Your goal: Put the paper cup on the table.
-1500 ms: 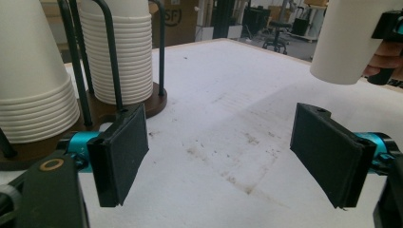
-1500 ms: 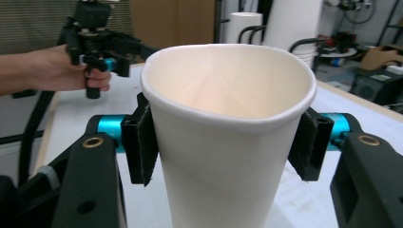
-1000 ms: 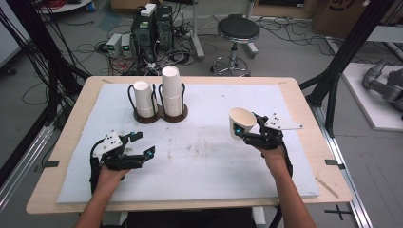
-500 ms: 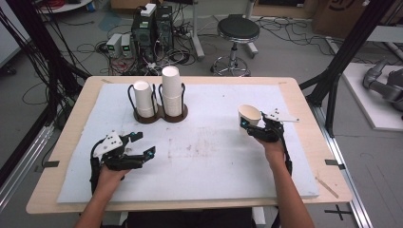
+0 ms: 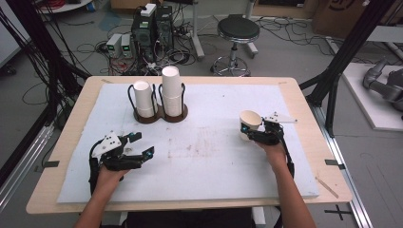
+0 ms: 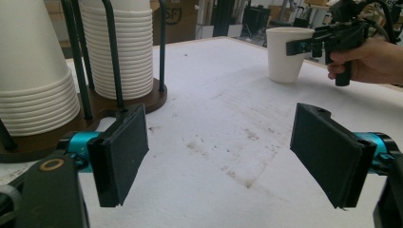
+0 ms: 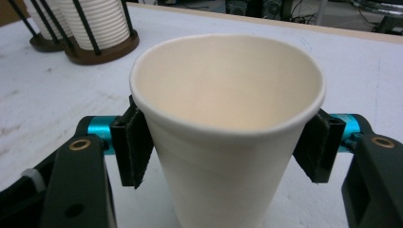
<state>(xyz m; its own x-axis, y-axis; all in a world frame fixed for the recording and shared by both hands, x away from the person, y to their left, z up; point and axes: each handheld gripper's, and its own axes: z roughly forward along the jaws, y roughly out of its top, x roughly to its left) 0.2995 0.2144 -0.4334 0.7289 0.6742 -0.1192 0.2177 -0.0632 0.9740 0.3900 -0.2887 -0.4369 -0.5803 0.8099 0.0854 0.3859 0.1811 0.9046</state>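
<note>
A white paper cup [image 5: 249, 123] stands upright on the white mat at the right, also seen in the right gripper view [image 7: 228, 118] and far off in the left gripper view [image 6: 284, 54]. My right gripper [image 5: 248, 131] straddles it; its jaws have just been opening, and the pads [image 7: 133, 147] sit close beside the cup's wall without squeezing it. My left gripper [image 5: 142, 145] rests over the mat at the left, open, with nothing between its pads [image 6: 121, 152]. It points toward the middle of the table.
A brown two-slot holder [image 5: 160, 115] with black wire uprights stands at the back left and carries two stacks of white cups [image 5: 172, 90]. The mat [image 5: 204, 147] has faint stains in its middle. A stool and cables lie beyond the table.
My right hand has carried the cup right and down from a tilted, lifted pose and set it upright on the mat. The left hand has not moved.
</note>
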